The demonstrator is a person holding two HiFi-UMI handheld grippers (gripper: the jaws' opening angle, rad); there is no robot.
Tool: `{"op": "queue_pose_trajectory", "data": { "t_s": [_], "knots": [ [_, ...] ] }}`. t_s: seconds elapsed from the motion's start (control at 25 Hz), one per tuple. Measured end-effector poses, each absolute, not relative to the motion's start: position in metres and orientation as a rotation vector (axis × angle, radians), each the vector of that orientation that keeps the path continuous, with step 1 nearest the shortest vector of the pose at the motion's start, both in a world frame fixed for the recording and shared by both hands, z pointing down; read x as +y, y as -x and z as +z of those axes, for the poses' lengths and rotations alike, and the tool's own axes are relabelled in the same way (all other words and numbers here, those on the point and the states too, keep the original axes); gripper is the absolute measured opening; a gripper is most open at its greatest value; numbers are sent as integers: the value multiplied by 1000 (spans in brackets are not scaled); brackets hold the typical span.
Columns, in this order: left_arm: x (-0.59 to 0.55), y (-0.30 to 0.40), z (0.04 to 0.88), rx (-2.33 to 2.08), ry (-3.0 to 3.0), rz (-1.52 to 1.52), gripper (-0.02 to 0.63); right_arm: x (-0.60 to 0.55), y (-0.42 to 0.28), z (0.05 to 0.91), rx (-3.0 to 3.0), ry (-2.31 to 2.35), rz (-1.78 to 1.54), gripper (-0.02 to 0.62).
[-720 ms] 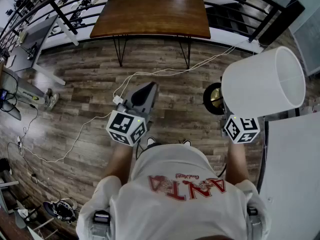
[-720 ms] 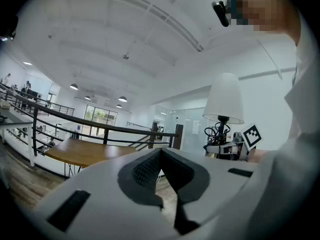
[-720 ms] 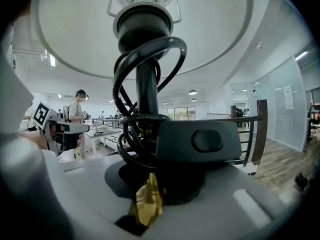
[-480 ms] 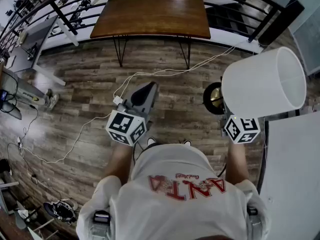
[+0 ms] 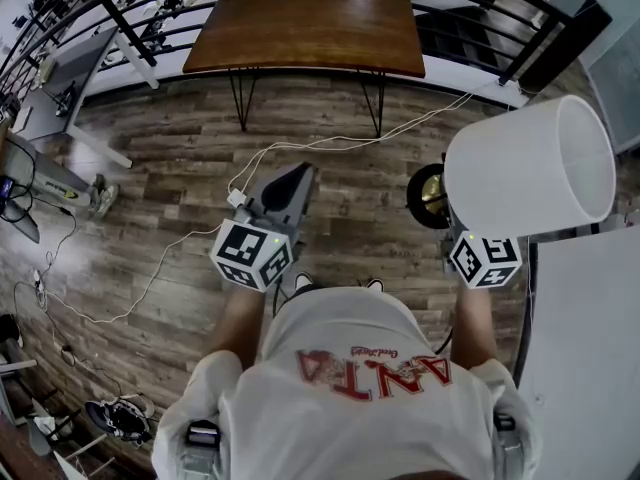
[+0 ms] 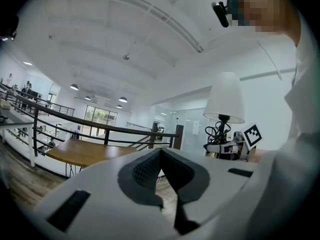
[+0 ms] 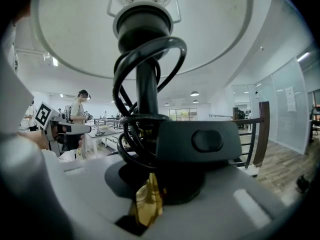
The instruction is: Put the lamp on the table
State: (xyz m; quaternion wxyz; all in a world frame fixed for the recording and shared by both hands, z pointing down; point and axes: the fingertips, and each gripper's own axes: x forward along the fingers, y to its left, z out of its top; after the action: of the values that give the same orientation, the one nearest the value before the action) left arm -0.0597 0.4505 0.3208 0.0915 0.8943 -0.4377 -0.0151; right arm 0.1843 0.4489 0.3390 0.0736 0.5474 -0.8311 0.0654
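Wood-plank floor (image 5: 180,168) fills the head view, and the work is done standing on it. Nearest, just off centre at 9 o'clock, the left gripper (image 5: 292,182) is held level with its jaws brought together and nothing between them. At 3 o'clock the right gripper (image 7: 150,184) is clamped on the lamp (image 5: 525,168) low on its stem, where brass shows between the jaws. The black cord (image 7: 131,134) is wound round the stem just above the grip. The lamp is thus carried clear of the floor at 2 o'clock. It is seen upright from the left gripper view, with its white shade above the gripper and its round base (image 5: 432,196) below.

The step in hand is judged to be the carry toward the table (image 5: 305,30), which is well apart at 12 o'clock. A firm grip and an upright stem are called for, since the wide shade is likely to make the lamp top-heavy. The free left gripper can be brought to the base for support. A white cable (image 5: 330,143) lies across the floor between the person and the table, so it should be stepped over. At the table, the base should be lowered flat and well in from the edge before the jaws are released. The shade should be held off the railing (image 6: 75,119) beyond.
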Motion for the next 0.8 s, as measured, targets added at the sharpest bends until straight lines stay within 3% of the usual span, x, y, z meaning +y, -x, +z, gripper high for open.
{"op": "queue_pose_trajectory", "data": {
  "t_s": [0.8],
  "knots": [
    [436, 143, 325, -1277, -2678, -51, 9, 438, -115, 338, -2473, -1727, 192, 64]
  ]
}}
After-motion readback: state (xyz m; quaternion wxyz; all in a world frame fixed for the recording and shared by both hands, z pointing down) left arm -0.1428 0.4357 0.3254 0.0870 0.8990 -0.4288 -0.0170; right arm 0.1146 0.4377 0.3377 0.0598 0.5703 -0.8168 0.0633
